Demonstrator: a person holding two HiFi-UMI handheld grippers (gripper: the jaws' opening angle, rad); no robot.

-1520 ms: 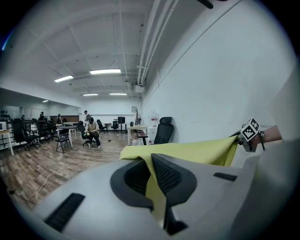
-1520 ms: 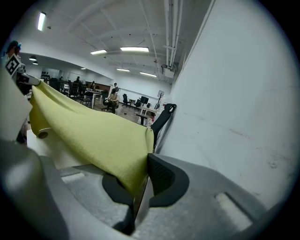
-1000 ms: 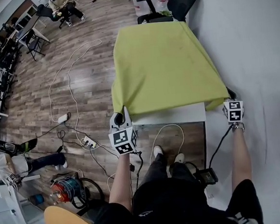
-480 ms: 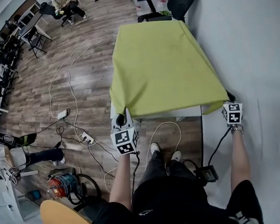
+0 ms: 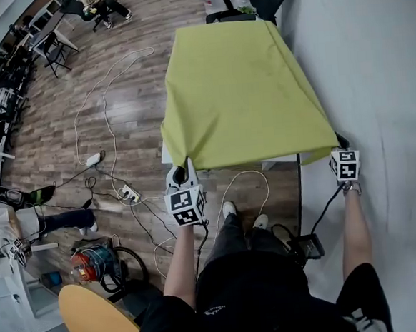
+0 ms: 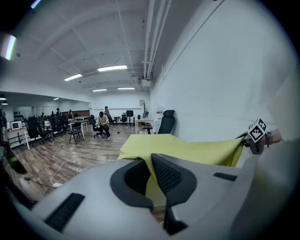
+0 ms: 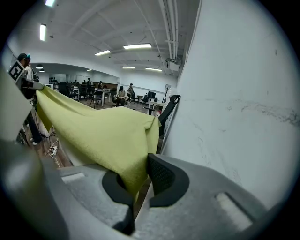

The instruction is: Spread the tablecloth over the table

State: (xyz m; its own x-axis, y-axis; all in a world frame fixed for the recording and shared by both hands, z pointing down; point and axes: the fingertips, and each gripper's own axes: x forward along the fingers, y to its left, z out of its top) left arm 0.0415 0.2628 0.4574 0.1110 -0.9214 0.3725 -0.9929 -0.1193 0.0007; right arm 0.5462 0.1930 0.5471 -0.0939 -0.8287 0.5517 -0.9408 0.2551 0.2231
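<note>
- At the near end of the counter (image 5: 279,161), the left tool (image 6: 151,161) and right tool (image 7: 143,164) each pinch a corner of the yellow-green tablecloth (image 5: 238,88).
- It covers nearly the whole top.
- Likely last step: lower both corners evenly, then release.
- No brand or writing is legible.

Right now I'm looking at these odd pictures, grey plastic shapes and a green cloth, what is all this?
There is no robot: a person holds a two-jaw gripper in each hand. The top-down picture comes from a camera on their head. The other two come from cameras riding on the grippers, hence the grey shapes. A yellow-green tablecloth lies over a white table beside the wall. The left gripper is shut on the cloth's near left corner, and the right gripper on its near right corner.
</note>
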